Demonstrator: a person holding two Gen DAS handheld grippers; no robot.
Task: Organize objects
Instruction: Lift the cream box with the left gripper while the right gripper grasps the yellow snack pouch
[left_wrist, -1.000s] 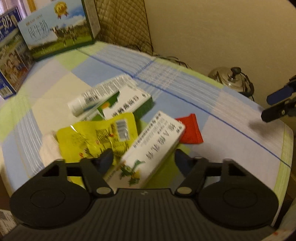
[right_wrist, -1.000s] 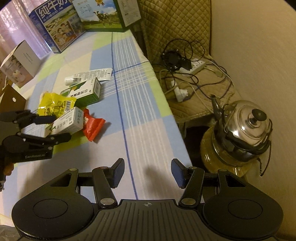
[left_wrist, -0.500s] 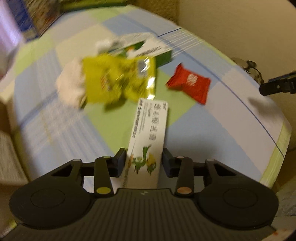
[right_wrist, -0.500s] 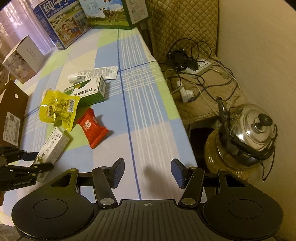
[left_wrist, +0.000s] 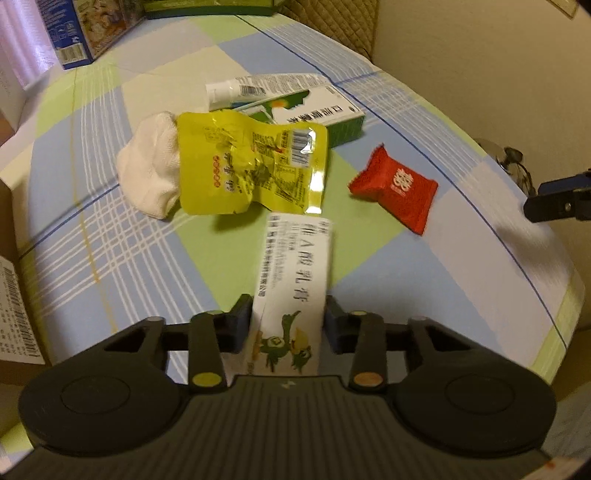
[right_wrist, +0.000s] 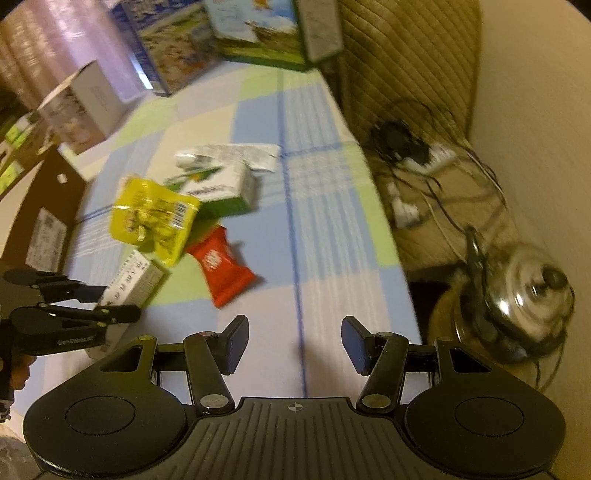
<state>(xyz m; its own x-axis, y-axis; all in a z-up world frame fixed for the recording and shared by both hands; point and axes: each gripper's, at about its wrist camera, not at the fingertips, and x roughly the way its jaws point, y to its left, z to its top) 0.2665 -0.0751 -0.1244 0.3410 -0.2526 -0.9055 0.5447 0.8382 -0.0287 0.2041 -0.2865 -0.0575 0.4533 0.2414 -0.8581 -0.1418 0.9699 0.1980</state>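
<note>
Left gripper (left_wrist: 288, 325) has its jaws pinched on the near end of the white ointment box (left_wrist: 293, 288), whose long axis runs straight away along the fingers toward the yellow pouch (left_wrist: 255, 166). Right gripper (right_wrist: 293, 345) hangs partly open and empty, well to the right, so carrying the box likely falls to the left.

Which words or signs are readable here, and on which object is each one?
"维A酸乳膏": white box in the left gripper.
"囍": red packet.
"GenRobot.AI": left gripper's side.
Yellow pouch, green box, tube: too blurred.
</note>
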